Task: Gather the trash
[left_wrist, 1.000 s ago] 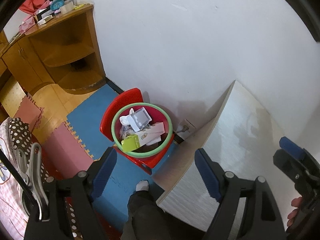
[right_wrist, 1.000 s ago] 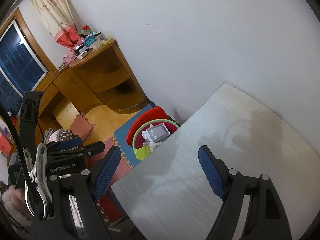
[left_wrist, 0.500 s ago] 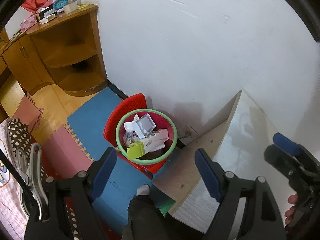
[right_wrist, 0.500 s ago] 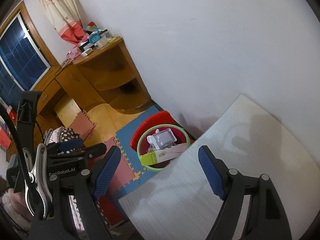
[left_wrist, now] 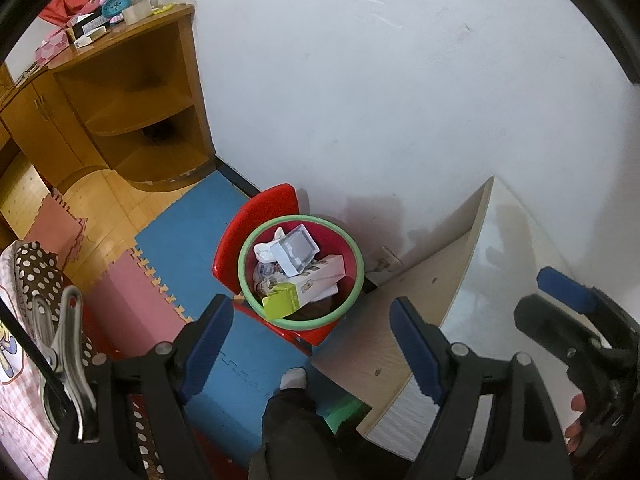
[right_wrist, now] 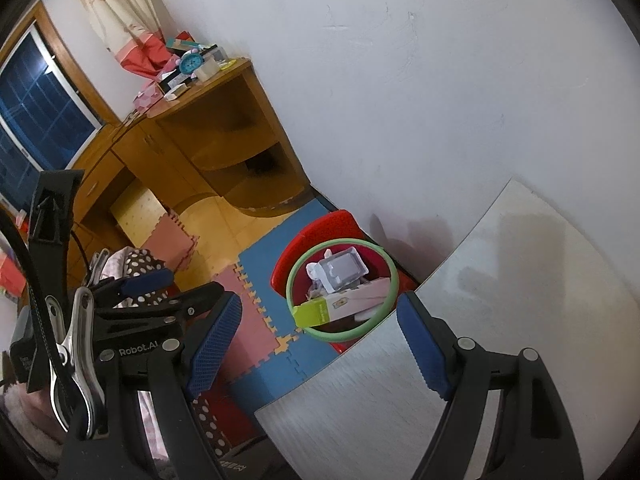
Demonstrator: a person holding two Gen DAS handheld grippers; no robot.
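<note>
A white wall [left_wrist: 400, 100] backed the scene, with a wooden corner desk [left_wrist: 132, 112] standing against it at upper left. Blue and pink foam floor mats [left_wrist: 180, 248] covered the floor in front of the desk. A pale table [right_wrist: 500, 340] occupied the lower right. Beside the table's edge, a red trash bin [left_wrist: 300, 276] with a green rim sat on the blue mat, close to the wall. The bin contained a white box with a green end [left_wrist: 304, 288], a clear plastic tray [left_wrist: 298, 249] and crumpled paper. The left gripper [left_wrist: 312, 348] and the right gripper [right_wrist: 320, 344] each stood wide open, holding nothing.
</note>
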